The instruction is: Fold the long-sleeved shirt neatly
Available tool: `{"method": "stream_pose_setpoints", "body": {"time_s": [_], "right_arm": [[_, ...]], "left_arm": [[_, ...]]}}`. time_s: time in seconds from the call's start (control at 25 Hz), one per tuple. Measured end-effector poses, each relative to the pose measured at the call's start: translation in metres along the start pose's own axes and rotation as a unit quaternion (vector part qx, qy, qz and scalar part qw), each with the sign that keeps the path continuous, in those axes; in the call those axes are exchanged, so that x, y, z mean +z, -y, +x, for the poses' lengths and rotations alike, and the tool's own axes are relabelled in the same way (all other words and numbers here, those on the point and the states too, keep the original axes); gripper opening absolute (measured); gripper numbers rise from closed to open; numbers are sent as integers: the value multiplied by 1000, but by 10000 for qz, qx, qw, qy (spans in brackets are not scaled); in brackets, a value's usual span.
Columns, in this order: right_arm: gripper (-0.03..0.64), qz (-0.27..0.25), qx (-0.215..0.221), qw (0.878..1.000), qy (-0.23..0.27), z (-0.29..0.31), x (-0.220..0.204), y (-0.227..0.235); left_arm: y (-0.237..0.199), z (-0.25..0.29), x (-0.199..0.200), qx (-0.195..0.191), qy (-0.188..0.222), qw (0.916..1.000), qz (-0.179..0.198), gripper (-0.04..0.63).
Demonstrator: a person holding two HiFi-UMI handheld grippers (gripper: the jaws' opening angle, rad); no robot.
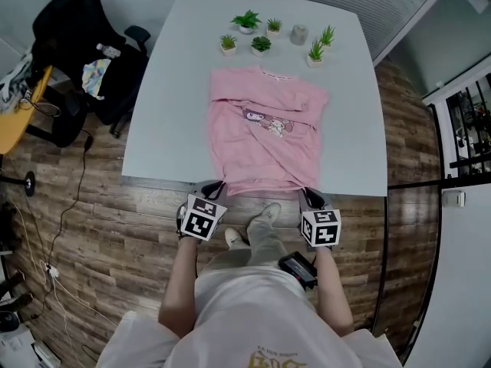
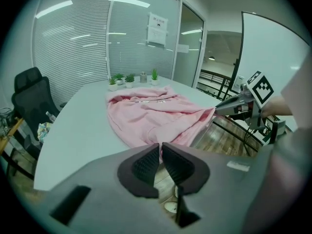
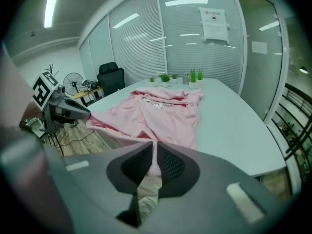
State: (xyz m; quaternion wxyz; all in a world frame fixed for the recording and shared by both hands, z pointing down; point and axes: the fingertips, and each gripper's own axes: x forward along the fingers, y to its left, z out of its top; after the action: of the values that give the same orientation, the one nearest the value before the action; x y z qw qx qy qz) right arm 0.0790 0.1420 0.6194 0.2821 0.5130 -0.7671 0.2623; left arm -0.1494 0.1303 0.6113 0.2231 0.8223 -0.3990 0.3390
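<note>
A pink long-sleeved shirt (image 1: 265, 133) with a cartoon print lies on the white table (image 1: 169, 90), collar at the far side and sleeves crossed over the front. Its near hem hangs at the table's front edge. My left gripper (image 1: 219, 184) is shut on the hem's left corner, and pink cloth shows between its pads (image 2: 146, 162). My right gripper (image 1: 307, 192) is shut on the hem's right corner, with cloth (image 3: 155, 147) pinched between the black pads. In each gripper view the other gripper shows, the right gripper (image 2: 229, 106) and the left gripper (image 3: 80, 113), each holding its end of the raised hem.
Several small potted plants (image 1: 261, 33) and a grey cup (image 1: 299, 34) stand at the table's far edge. A black office chair (image 1: 84, 44) with clutter is at the left. The person's legs and shoes (image 1: 261, 225) are just below the table's front edge, on wooden floor.
</note>
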Motion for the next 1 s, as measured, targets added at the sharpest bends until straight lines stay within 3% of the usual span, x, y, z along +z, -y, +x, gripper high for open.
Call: {"method": "stream_pose_setpoints", "body": {"time_s": [0.2, 0.48, 1.0], "right_arm": [[40, -25, -11, 9999, 116, -13, -4, -3], [38, -19, -55, 9993, 374, -38, 6, -3], [37, -96, 5, 9946, 1032, -91, 37, -19]], "left_arm": [[-3, -25, -5, 200, 135, 9997, -18, 29], [-3, -55, -4, 251, 532, 9973, -431, 29], [-4, -98, 3, 512, 785, 9954, -183, 29]]}}
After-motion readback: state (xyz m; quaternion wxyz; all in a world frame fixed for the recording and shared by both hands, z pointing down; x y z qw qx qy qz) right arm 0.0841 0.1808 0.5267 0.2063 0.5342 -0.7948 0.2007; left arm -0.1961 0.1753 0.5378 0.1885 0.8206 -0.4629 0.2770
